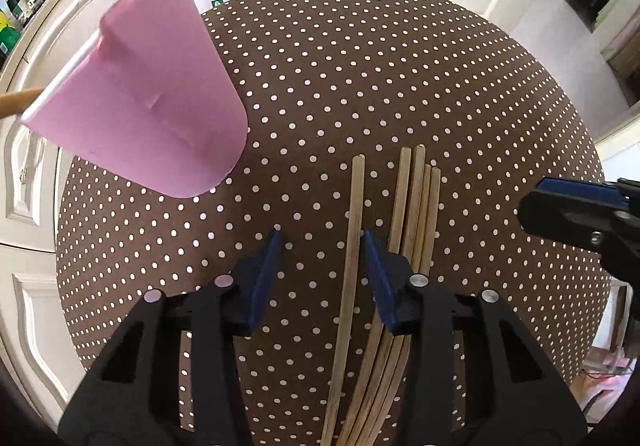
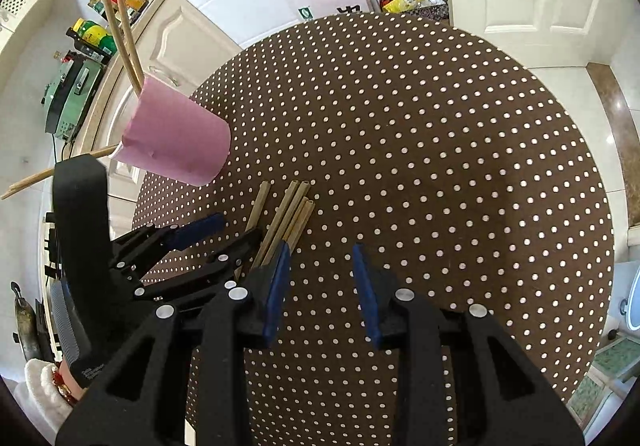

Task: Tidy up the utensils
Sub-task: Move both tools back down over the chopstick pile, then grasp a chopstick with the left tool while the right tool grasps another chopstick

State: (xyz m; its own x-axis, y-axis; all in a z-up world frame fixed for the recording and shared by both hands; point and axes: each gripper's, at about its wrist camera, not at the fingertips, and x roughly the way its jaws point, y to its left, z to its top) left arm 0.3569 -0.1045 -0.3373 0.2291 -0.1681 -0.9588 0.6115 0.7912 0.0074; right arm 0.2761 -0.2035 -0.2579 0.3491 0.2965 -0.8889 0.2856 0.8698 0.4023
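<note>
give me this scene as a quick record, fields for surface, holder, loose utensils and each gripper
surface: round table with a brown cloth dotted white
holder: pink cup near the table's edge, upright, chopsticks in the cup sticking out of its top
loose utensils: five chopsticks flat on the cloth, four bunched, single chopstick a little apart
left gripper: open, fingers either side of the single chopstick, not closed on it
right gripper: open, empty, over bare cloth beside the bunch

Bright, even daylight, soft shadows, sharp centre — heavy fisheye bending, dark corners
</note>
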